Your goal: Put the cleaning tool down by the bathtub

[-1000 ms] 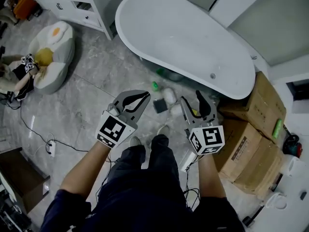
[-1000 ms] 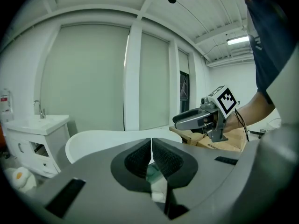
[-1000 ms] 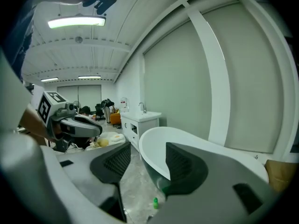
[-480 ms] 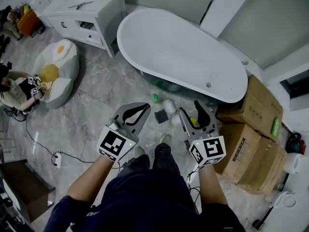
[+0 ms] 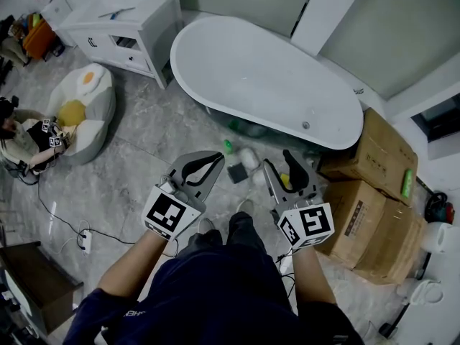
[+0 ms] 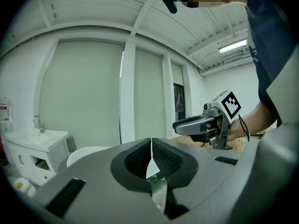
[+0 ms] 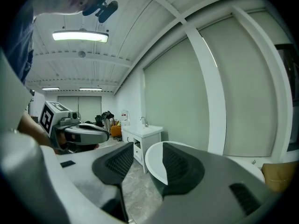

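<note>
The white bathtub stands ahead of me on the grey floor. By its near side lie a green bottle, a white round object, a dark square pad and a small yellow item. My left gripper hangs over the floor short of them, shut, pads meeting with nothing held. My right gripper is level with it over the yellow item. Its jaws are closing, a clear gap between the pads and nothing in it.
A white vanity with a sink stands left of the tub. Cardboard boxes are stacked at the right. An egg-shaped cushion and a seated person are at the far left. A cable and power strip lie on the floor.
The head view has tilted up and shows more of the wall and vanity. Both grippers keep about the same places in front of me.
</note>
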{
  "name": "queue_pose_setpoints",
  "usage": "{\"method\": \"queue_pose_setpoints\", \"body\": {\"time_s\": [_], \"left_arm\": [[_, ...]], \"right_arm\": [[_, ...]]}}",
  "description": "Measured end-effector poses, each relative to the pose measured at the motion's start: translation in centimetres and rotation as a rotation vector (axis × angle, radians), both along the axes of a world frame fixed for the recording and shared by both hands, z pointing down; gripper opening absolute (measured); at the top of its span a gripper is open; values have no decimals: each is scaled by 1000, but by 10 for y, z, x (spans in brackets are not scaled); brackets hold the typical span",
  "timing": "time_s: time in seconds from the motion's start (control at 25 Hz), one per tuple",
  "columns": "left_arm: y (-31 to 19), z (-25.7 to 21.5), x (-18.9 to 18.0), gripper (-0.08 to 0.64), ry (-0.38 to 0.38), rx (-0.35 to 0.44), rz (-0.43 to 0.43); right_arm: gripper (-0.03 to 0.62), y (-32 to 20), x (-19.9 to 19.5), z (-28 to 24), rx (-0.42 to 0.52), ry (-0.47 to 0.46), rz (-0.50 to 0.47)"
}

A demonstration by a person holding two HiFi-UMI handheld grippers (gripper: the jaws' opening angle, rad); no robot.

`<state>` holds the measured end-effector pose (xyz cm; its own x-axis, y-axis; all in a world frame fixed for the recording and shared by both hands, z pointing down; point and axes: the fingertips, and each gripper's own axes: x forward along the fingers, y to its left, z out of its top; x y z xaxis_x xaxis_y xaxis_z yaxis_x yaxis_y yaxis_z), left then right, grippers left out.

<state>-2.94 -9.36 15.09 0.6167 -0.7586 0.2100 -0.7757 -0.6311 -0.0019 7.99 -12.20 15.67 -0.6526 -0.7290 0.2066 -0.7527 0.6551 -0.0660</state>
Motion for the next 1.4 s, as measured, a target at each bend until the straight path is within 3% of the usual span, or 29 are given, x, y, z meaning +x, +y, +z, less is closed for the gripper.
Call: {"method": "queue_pose_setpoints", "body": {"time_s": [0.56,1.4], "left_arm": [[3,-17,2,37,27,28,28],[3,-32,8,37,60,48,73]], "right_arm": [[59,14,-4,-28,60,-22,1],[5,17,-12,-40,67,-48,-14]]}}
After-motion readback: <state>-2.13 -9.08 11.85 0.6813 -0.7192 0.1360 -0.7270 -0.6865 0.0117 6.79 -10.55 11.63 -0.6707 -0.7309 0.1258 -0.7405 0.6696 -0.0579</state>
